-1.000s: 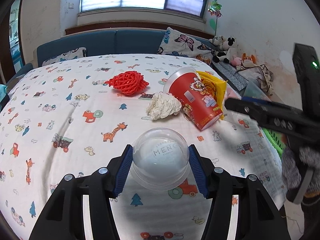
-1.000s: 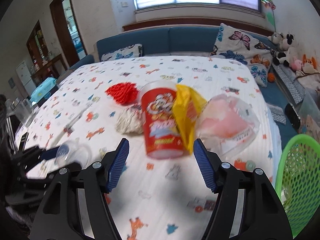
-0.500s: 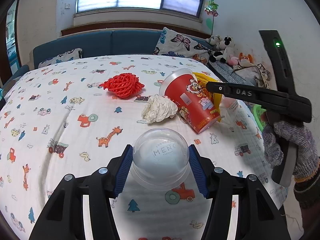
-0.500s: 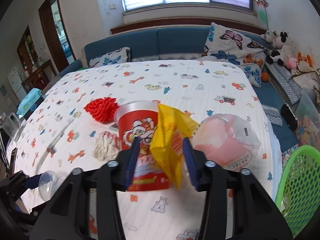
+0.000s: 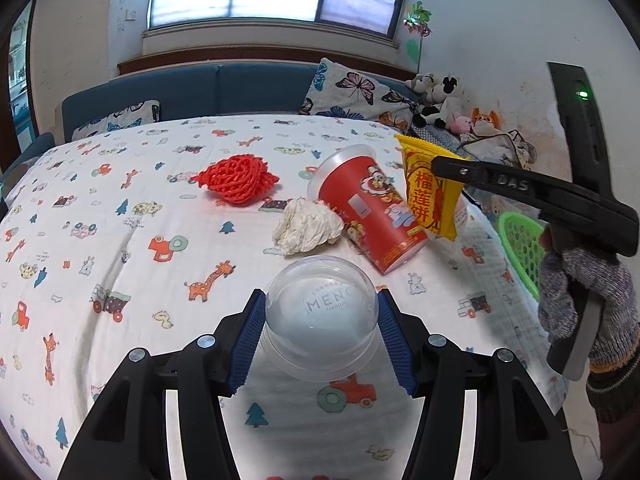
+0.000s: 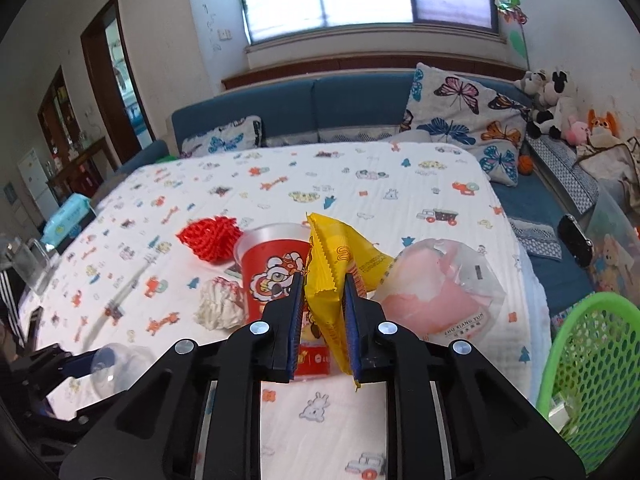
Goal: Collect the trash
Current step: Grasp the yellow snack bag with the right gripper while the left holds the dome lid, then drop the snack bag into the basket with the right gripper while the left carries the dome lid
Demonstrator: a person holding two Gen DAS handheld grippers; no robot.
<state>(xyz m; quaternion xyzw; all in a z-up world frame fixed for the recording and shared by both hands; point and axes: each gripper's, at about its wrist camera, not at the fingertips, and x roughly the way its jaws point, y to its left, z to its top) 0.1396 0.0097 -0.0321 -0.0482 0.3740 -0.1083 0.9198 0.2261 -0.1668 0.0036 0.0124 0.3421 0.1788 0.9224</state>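
Note:
My left gripper (image 5: pixel 321 334) is shut on a clear plastic dome lid (image 5: pixel 320 320) over the near part of the bed. My right gripper (image 6: pixel 322 328) is shut on a yellow snack wrapper (image 6: pixel 332 276), lifted above the bedsheet; the wrapper also shows in the left wrist view (image 5: pixel 430 188). On the bed lie a red paper cup (image 5: pixel 368 216) on its side, a crumpled white tissue (image 5: pixel 306 226), a red foam net (image 5: pixel 238 178) and a clear bag with pink contents (image 6: pixel 436 292). A green mesh basket (image 6: pixel 592 376) stands at the bed's right side.
The bed has a cartoon-print sheet (image 5: pixel 120 240). A blue sofa (image 6: pixel 320 108) with butterfly pillows runs behind it. Stuffed toys (image 6: pixel 552 104) sit at the far right. A tissue pack (image 6: pixel 68 220) lies at the far left.
My right gripper moved in from open around the cup and wrapper, closed on the yellow wrapper and lifted it. My left gripper kept hold of the dome lid.

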